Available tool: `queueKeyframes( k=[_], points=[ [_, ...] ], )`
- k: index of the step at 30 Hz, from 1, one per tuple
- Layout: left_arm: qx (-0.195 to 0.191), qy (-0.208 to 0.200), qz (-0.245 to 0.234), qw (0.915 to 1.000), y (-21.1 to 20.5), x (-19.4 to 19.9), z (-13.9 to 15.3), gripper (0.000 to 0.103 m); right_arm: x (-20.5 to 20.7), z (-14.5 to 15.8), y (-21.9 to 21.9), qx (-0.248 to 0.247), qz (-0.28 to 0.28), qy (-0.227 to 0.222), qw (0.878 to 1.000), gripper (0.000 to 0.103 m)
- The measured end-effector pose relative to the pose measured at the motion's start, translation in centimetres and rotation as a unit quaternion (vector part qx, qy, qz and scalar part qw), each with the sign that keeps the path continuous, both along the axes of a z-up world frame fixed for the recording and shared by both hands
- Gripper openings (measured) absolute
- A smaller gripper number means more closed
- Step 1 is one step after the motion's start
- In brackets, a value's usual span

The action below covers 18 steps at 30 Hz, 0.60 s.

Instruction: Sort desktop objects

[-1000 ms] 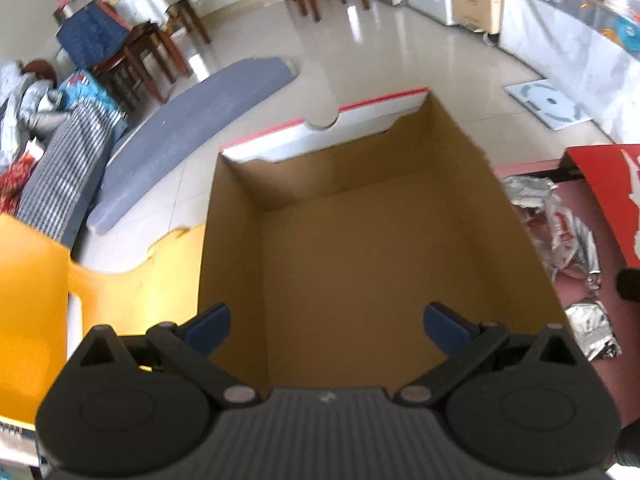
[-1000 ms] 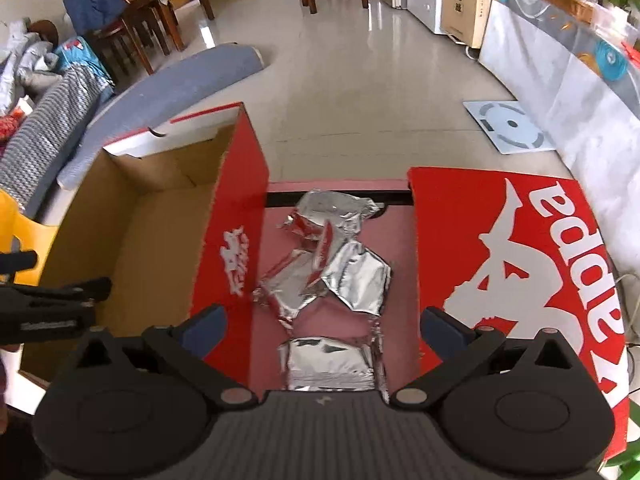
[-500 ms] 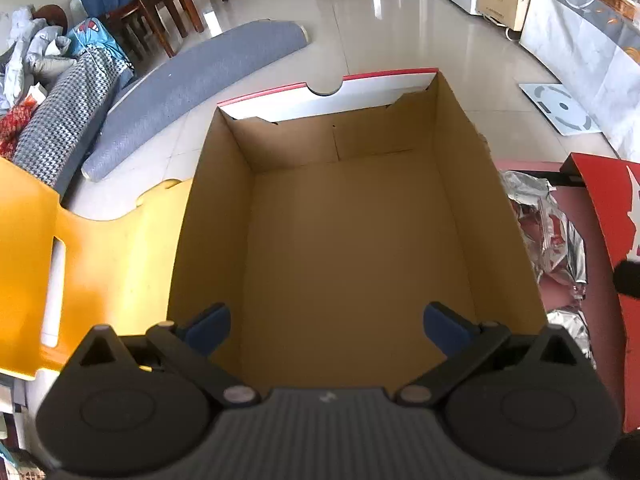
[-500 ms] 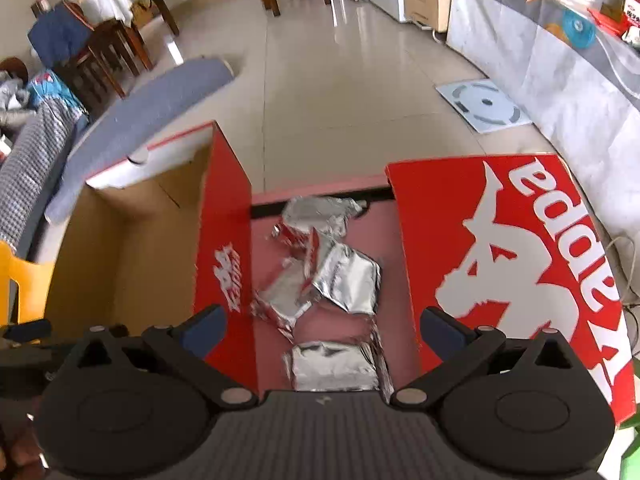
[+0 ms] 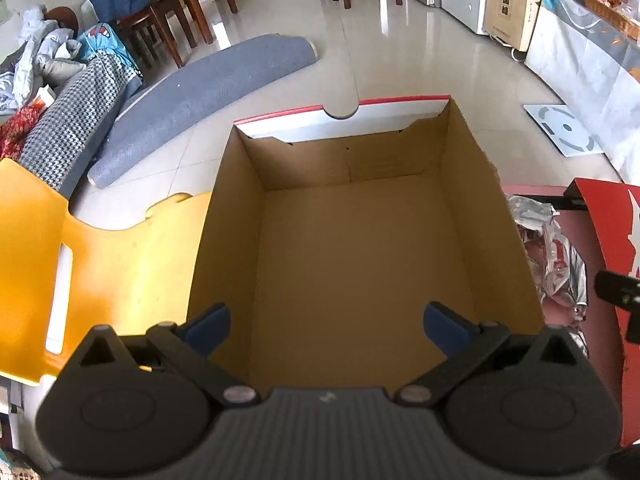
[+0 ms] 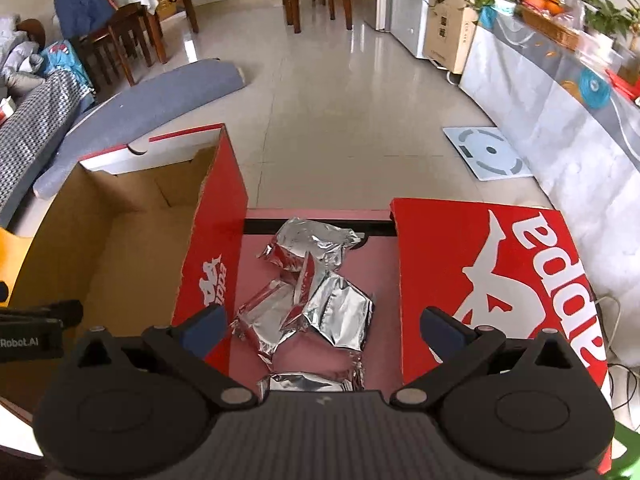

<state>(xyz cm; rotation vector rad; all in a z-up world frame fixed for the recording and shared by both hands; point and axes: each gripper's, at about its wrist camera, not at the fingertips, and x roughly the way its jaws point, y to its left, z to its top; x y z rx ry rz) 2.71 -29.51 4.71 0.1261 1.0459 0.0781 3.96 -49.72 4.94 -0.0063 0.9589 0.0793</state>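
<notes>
Packets point(image 6: 316, 300) of shiny silver foil lie in a loose pile in the middle of the right wrist view, on the pink bench point(image 6: 376, 264), between the open box point(image 6: 132, 240) at the left and the red lid point(image 6: 492, 280) at the right. The box looks empty. The right gripper point(image 6: 320, 326) hangs just above the pile with its jaws spread wide and holding nothing. The left gripper point(image 5: 326, 320) hangs over the box, jaws spread wide too. It looks like the picking-up step is starting. Next, I think the right gripper must go down and pinch one packet.
</notes>
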Motion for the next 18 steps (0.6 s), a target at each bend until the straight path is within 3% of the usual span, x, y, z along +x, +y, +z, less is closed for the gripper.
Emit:
queueKeyframes(
  k=[4,11,18],
  points=[
    [-0.004,0.000,0.001,1.0000,-0.2,0.0,0.0,0.103,0.0,-0.3,0.2,0.003,0.010,0.002,1.000,0.103],
    [-0.014,-0.002,0.005,0.9999,-0.7,-0.5,0.0,0.103,0.0,-0.3,-0.9,0.055,0.008,0.014,0.998,0.103],
    [-0.021,-0.005,0.009,0.9997,-1.3,-1.4,-0.2,0.103,-0.3,-0.2,-1.3,0.042,-0.007,0.011,0.999,0.103]
  ],
)
